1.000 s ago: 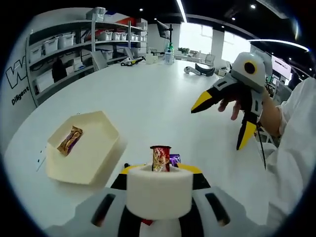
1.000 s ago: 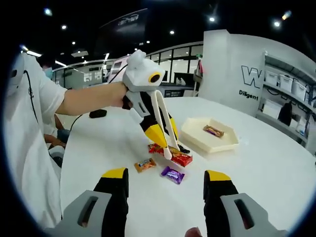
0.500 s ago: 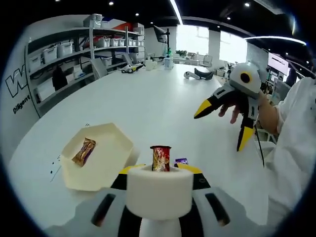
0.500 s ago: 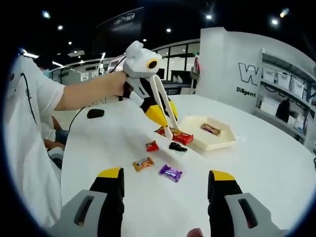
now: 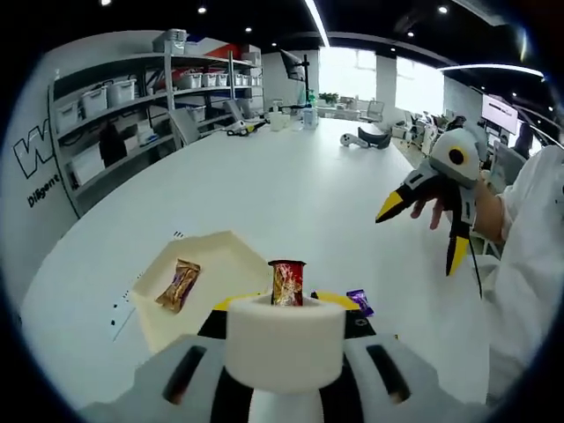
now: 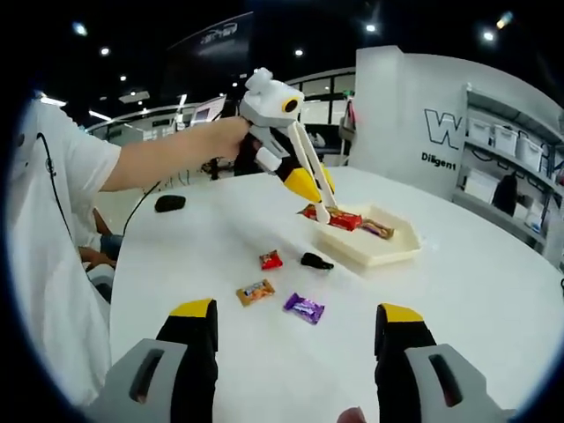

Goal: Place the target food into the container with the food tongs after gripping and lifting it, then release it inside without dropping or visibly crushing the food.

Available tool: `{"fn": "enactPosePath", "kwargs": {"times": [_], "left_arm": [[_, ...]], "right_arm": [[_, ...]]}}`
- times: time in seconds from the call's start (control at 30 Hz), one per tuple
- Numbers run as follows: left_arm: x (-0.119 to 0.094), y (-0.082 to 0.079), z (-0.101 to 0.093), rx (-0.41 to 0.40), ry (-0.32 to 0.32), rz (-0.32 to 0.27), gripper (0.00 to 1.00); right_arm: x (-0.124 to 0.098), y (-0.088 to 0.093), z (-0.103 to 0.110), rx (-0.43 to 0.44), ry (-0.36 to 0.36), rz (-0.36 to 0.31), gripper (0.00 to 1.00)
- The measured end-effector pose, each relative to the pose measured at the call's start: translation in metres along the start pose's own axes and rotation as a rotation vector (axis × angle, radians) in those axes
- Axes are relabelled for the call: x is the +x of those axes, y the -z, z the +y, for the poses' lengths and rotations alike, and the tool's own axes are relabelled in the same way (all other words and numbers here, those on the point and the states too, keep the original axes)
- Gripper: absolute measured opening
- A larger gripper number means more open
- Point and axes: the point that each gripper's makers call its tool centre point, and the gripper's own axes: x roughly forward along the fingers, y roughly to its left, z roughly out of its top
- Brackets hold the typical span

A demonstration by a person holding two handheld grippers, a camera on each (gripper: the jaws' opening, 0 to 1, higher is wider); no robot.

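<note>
Left gripper (image 6: 310, 187): white tongs clamped on red foil-wrapped snack (image 6: 344, 220), over cream hexagonal tray (image 6: 388, 253); lowering advised before release. Right gripper (image 6: 295, 330): jaws spread, nothing held, 6 o'clock.

Left gripper (image 6: 322, 198): held aloft on an outstretched bare forearm (image 6: 167, 159), pointing down and away from the person, jaws closed on the white tongs (image 6: 310, 172). Right gripper (image 5: 421, 227): held by a hand (image 5: 441, 198) at a white sleeve (image 5: 529, 256), raised, yellow-tipped jaws spread wide apart, nothing between them.
</note>
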Motion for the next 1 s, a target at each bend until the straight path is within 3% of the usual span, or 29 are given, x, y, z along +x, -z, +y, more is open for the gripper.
{"fn": "enactPosePath", "kwargs": {"times": [0.57, 1.0], "left_arm": [[0.029, 0.013, 0.05, 0.016, -0.034, 0.039, 0.2], [0.058, 0.022, 0.079, 0.093, -0.056, 0.099, 0.2]], "right_arm": [[0.001, 0.003, -0.006, 0.005, -0.003, -0.005, 0.7], [0.002, 0.006, -0.008, 0.011, -0.006, -0.007, 0.7]]}}
